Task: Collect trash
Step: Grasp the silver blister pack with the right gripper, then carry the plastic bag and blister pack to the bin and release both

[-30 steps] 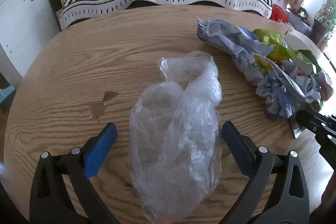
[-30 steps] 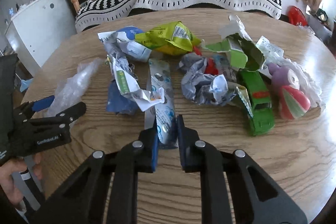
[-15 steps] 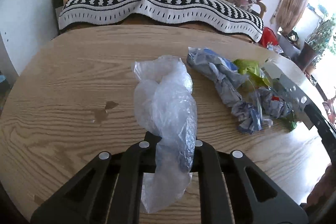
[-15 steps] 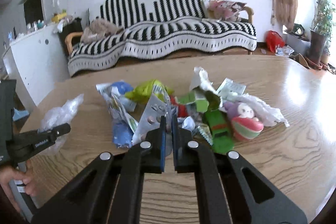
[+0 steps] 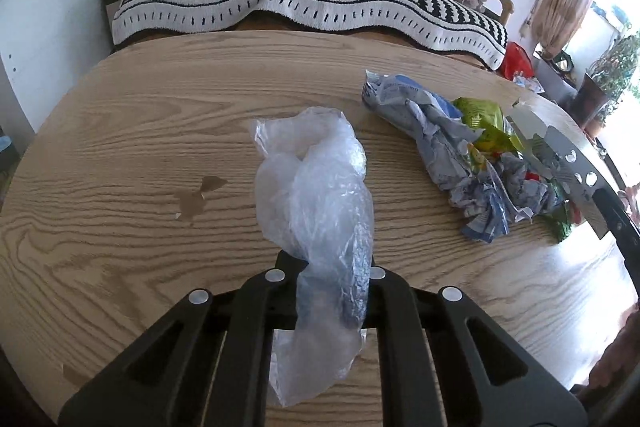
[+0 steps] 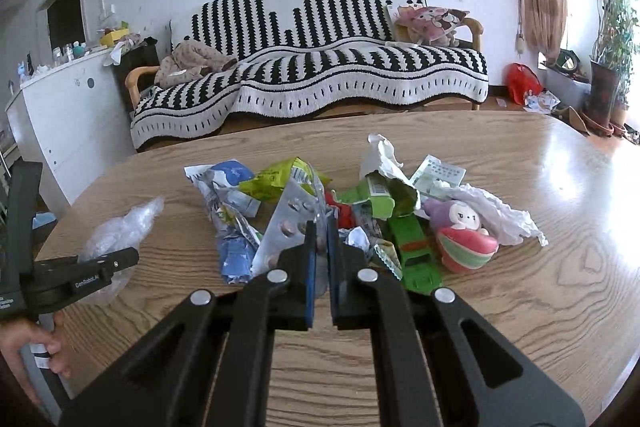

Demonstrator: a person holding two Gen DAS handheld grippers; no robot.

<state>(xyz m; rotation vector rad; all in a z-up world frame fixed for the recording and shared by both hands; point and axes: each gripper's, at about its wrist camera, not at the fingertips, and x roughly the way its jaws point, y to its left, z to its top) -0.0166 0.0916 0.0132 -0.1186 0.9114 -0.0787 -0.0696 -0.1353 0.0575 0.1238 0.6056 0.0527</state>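
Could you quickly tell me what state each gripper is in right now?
Left gripper: closed on the clear plastic bag.
Right gripper: closed on the blister pack.

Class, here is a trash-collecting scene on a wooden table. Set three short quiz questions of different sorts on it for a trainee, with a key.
1. True or false: the left hand-held gripper is shut on the clear plastic bag.
2. Which thing does the right hand-held gripper pinch? A) green carton B) blister pack C) toy
3. Fill in: the striped toy lies on the ____ side of the trash pile, seen from the right wrist view.

Key: 1 true. 2 B. 3 right.
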